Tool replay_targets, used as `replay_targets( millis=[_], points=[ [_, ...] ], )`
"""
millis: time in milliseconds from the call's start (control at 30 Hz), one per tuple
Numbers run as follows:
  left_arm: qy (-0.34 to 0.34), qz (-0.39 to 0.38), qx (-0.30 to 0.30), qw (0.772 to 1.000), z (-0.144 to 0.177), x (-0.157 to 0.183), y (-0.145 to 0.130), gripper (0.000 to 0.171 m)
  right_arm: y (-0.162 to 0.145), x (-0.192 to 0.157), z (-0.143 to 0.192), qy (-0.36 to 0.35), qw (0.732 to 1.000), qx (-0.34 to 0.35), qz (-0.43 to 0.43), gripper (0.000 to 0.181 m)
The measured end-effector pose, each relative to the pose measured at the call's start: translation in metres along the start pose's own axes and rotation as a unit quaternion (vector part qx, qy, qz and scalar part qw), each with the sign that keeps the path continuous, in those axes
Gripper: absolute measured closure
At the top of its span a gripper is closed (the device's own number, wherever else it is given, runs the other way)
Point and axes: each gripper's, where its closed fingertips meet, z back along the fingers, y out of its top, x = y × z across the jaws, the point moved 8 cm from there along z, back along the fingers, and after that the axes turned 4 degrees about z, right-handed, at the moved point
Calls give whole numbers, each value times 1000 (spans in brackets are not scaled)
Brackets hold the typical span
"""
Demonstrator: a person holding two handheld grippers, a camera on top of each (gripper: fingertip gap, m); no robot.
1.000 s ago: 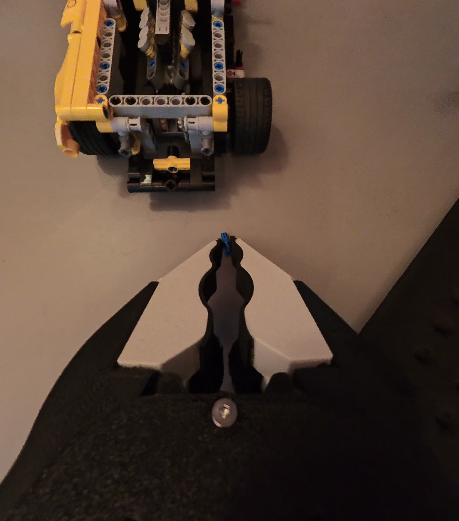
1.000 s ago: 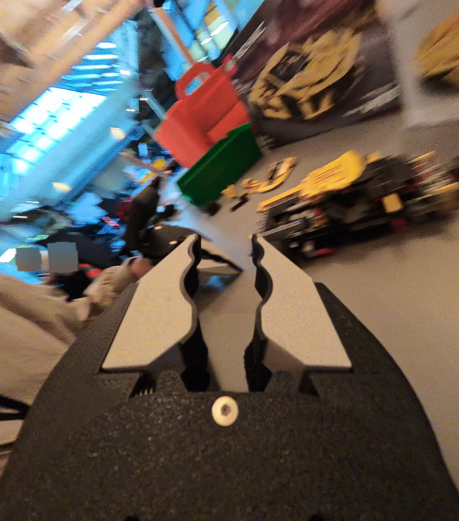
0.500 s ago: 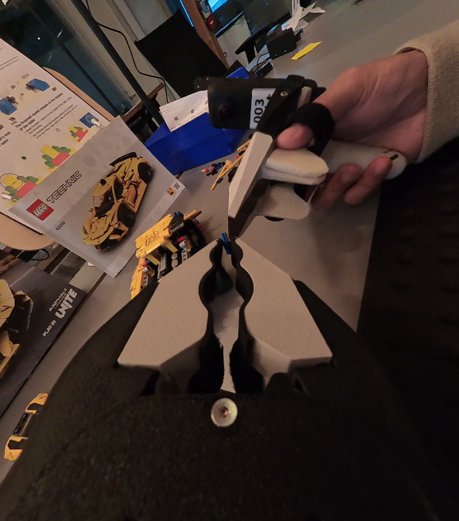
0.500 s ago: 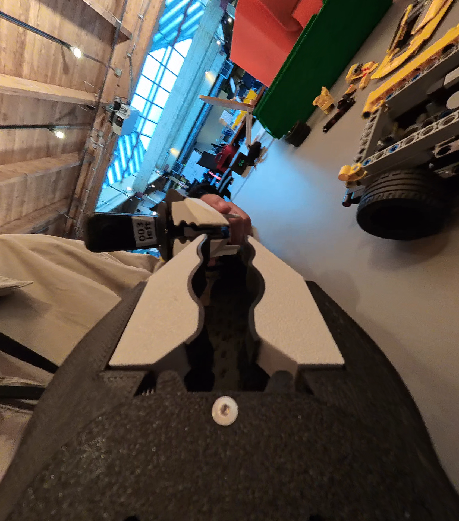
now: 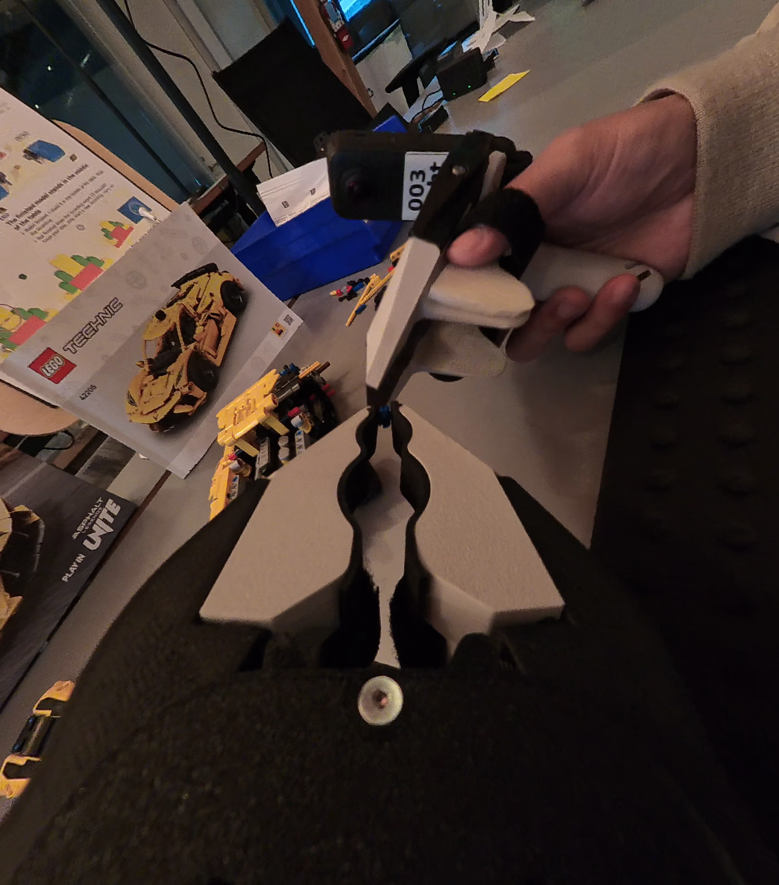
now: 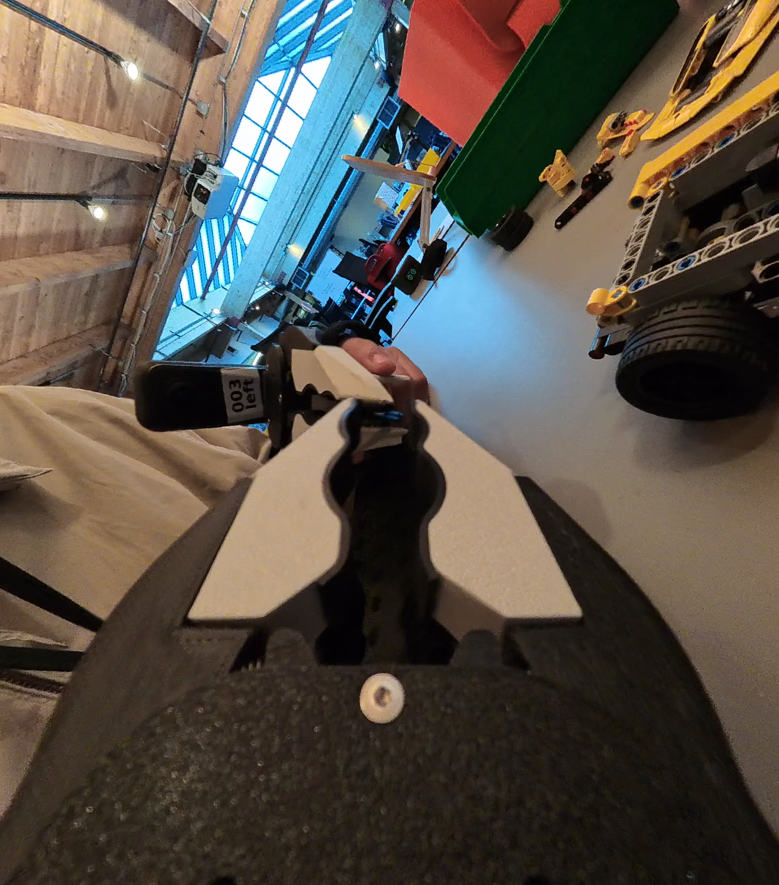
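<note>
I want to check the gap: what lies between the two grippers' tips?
A small blue pin, held by the left gripper; both wrist views show it.

My view takes in a grey table (image 6: pixel 497 335), a timber wall (image 6: pixel 43 191) with spotlights (image 6: pixel 130 70), a tall gridded window (image 6: pixel 253 129) glowing blue, and dim, cluttered desks (image 6: pixel 378 268) far off.

Dim warm left view; brighter right view, blue window glow, fisheye-bent edges
</note>
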Motion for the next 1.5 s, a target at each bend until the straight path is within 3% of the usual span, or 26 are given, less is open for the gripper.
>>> replay_targets(
  millis=[200,467,667,800,900,967,1067,1133,1167,1333,1500],
  points=[
    [-1,5,-2,1000,1,-2,-2,168,-3,4,-1,-18,1000,-14,-2,162],
    [-7,-1,27,1000,4,1,3,168,-6,1,-2,69,995,-13,-70,176],
    [-8,-3,15,1000,1,3,0,168,-6,5,-1,51,996,-21,-70,180],
    [-32,90,-45,994,-7,-2,-14,163,-3,16,6,-45,998,-29,-29,179],
    [-31,166,-64,984,-6,-15,-25,160,18,21,41,-172,984,15,45,179],
    [-22,198,-71,977,-4,-22,-31,160,37,22,85,-311,943,43,111,179],
    [1,213,-91,973,0,-29,-41,161,60,19,161,-510,840,34,182,179],
    [2,215,-101,971,-1,-28,-44,161,66,21,201,-587,788,-10,186,179],
    [4,214,-105,971,-1,-28,-44,161,68,23,214,-600,781,-31,173,179],
    [8,211,-109,971,-1,-28,-45,161,73,25,244,-592,791,-14,153,179],
    [25,188,-137,972,-4,-26,-51,161,78,19,242,-531,836,50,130,166]
  ],
)
